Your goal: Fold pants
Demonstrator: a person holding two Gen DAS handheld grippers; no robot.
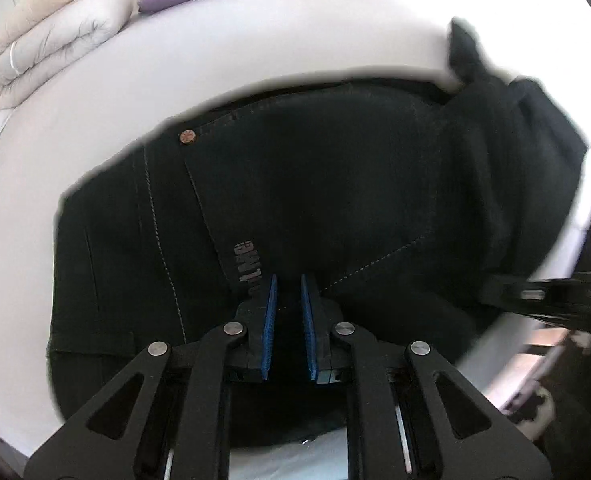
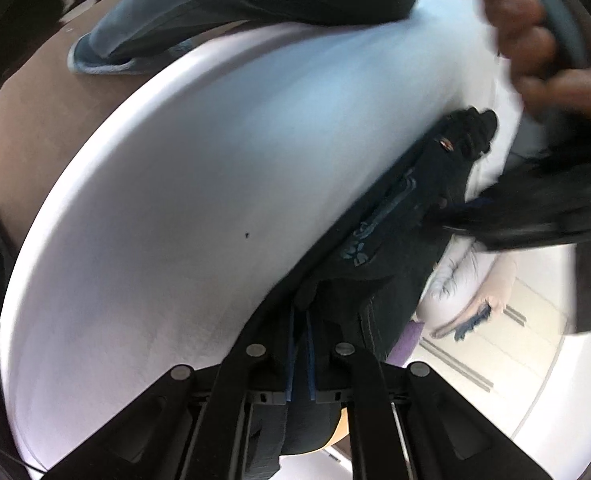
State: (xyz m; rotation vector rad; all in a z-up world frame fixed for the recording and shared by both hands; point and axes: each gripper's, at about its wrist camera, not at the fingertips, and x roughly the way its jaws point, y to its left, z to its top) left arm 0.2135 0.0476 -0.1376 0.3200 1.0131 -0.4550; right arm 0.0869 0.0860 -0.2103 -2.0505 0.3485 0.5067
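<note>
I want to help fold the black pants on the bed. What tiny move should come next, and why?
Probably carry the right hand-held gripper across so the lifted cloth lands on the flat part. Its blue pads look pinched on a fold of the black pants, raised off the white bed. The left hand-held gripper rests over the pants, pads slightly apart, steadying them.

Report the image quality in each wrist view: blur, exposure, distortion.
Left wrist view: strong fisheye bending of the white bed; black pants underexposed, folds barely readable, right edge smeared by motion; the left gripper itself is sharp. Right wrist view: heavier motion blur, especially the hand at upper right; bed surface bright, near washed out; pants fabric between the right gripper pads dark.
</note>
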